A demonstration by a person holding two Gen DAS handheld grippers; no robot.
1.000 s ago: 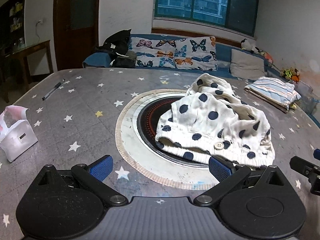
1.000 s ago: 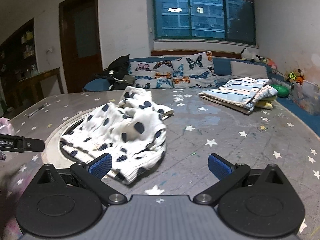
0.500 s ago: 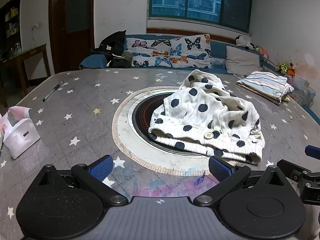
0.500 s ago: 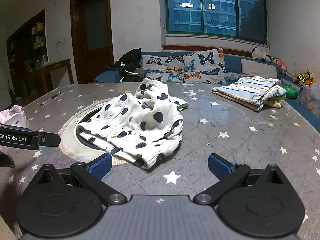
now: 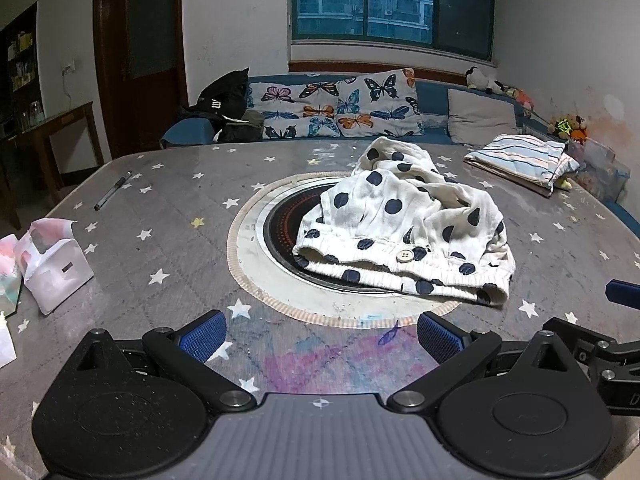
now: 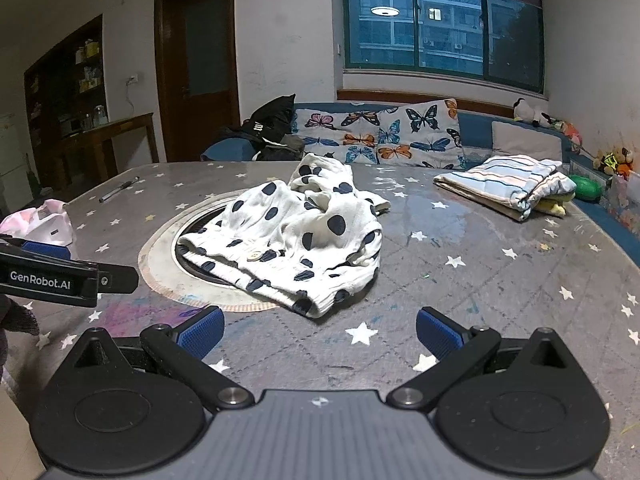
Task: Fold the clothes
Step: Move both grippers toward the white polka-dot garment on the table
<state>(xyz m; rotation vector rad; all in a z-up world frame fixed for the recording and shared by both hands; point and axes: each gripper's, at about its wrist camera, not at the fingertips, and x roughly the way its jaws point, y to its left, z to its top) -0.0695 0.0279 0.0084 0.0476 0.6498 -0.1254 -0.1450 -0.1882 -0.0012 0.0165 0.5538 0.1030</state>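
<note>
Both tongs have pulled back from the clothes. A moment ago the left tongs (image 5: 320, 336) were right up close to the spotty white trousers (image 5: 404, 236), almost at the waistband. Now there is a strip of bare worktop (image 5: 160, 248) between them and the cloth. The right tongs (image 6: 318, 332) have backed off too. Both pairs are spread wide apart and hold nothing.

The spotty trousers lie in a crumpled heap in the middle of the worktop. Part of the heap sits over the round dark ring (image 5: 280, 232) set into the top. The stretchy waistband with its pale button (image 5: 405, 256) faces the tongs. The legs are bunched up behind it.

Nothing is folded on this piece yet. I think the person has stepped back to get a good look before starting. The heap will need to be spread flat first.

Over on the far right of the worktop lies a striped cloth (image 6: 508, 184), already folded neatly. So one piece looks done and this is the next. A pen (image 5: 112, 191) and a small white packet (image 5: 56, 276) sit off to the left, out of the way.
</note>
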